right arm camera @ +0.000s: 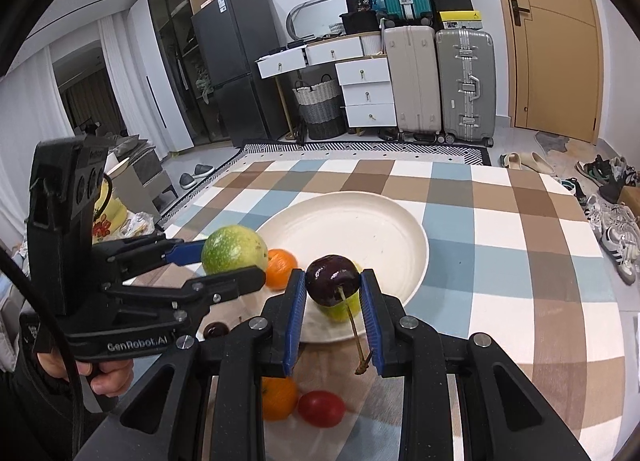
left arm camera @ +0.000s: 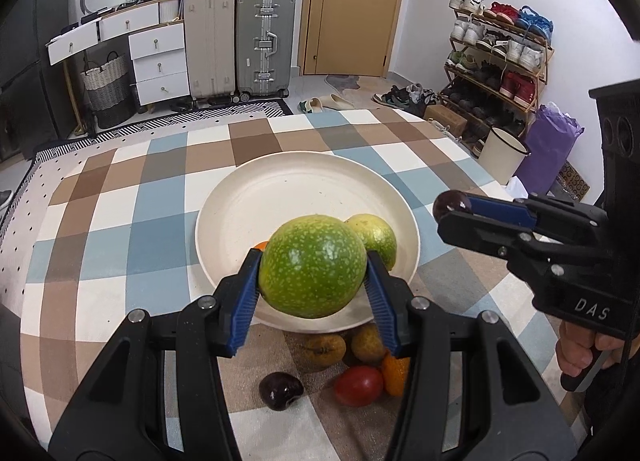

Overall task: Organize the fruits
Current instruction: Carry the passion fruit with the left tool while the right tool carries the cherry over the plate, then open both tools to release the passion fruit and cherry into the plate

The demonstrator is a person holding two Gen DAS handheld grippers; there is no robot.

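My left gripper (left arm camera: 313, 267) is shut on a green speckled fruit (left arm camera: 312, 266) and holds it over the near rim of a cream plate (left arm camera: 280, 189). A second green fruit (left arm camera: 374, 235) and an orange (right arm camera: 281, 267) lie in the plate (right arm camera: 372, 229). My right gripper (right arm camera: 332, 281) is shut on a dark cherry (right arm camera: 331, 279) with its stem hanging down, above the plate's near edge. It shows at the right in the left wrist view (left arm camera: 456, 207). The left gripper (right arm camera: 224, 257) shows at the left in the right wrist view.
On the checkered cloth (left arm camera: 120, 221) near the plate lie a dark cherry (left arm camera: 280, 390), a red tomato (left arm camera: 358, 385), an orange fruit (left arm camera: 394, 375) and two brownish-yellow fruits (left arm camera: 324, 349). Suitcases, drawers, a shoe rack and a door stand beyond the table.
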